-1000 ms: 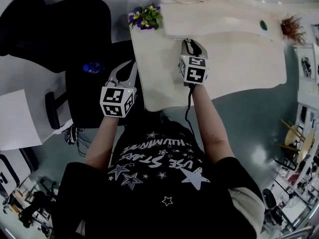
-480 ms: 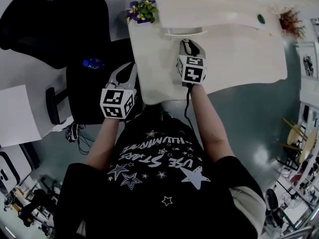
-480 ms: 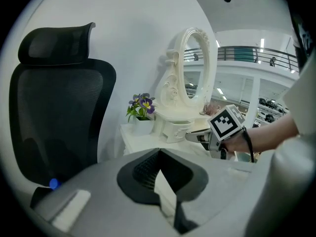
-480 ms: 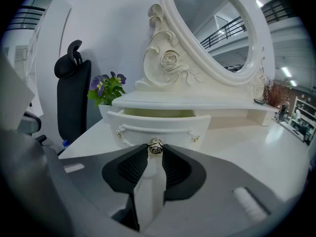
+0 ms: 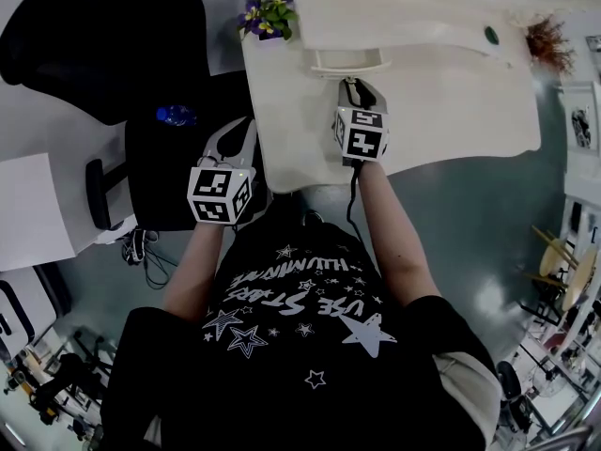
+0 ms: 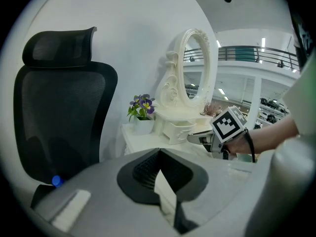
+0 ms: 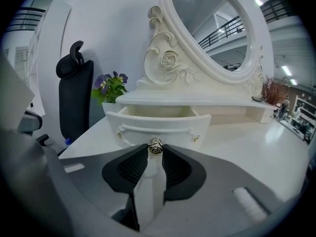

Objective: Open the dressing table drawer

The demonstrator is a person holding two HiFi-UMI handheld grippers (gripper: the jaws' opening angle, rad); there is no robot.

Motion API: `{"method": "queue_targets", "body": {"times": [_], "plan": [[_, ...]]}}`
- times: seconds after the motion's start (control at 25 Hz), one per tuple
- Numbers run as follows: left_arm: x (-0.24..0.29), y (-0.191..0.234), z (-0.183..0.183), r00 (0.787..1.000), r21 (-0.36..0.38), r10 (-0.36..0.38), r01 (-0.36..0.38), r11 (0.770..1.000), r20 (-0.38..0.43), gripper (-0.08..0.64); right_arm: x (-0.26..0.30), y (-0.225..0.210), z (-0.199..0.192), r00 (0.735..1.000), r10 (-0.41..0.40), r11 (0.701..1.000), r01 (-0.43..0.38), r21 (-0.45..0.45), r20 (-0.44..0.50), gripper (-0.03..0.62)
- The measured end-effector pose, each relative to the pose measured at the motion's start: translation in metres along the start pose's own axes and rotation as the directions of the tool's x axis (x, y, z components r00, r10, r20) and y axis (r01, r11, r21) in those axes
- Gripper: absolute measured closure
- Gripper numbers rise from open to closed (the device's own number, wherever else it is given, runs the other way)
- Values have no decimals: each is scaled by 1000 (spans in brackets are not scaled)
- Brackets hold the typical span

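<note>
We noted: head view looked steeply down over table [image 5: 451,111]. Right gripper view faced drawer knob [image 7: 156,147] close up; left gripper view stood farther back, off table's side. All shared flowers [image 5: 268,17].

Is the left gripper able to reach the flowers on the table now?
Probably yes: the left gripper hangs empty beside the table, bare tabletop leads to the flowers, and the right gripper is off holding the drawer knob.

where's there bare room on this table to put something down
Widest bare patch: tabletop right of the right tongs, in front of the shelf. A narrower strip lies between the flowers and the near edge. Crowded at the open drawer, where the tongs grip the knob.
</note>
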State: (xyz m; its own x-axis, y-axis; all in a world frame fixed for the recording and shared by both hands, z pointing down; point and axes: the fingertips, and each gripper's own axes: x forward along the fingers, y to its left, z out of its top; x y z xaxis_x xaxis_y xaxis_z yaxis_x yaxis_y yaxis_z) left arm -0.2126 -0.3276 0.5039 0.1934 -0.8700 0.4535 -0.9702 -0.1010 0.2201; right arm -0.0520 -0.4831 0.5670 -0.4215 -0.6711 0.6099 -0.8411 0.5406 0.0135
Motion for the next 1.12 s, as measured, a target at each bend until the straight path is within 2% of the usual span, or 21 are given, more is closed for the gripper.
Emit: {"method": "queue_targets", "body": {"times": [1.12], "plan": [[-6,-14,-2,1000,-7,3,-3,1000,14,557,-18,2,-14,1000,13,1000,-13,-3,-7,469]]}}
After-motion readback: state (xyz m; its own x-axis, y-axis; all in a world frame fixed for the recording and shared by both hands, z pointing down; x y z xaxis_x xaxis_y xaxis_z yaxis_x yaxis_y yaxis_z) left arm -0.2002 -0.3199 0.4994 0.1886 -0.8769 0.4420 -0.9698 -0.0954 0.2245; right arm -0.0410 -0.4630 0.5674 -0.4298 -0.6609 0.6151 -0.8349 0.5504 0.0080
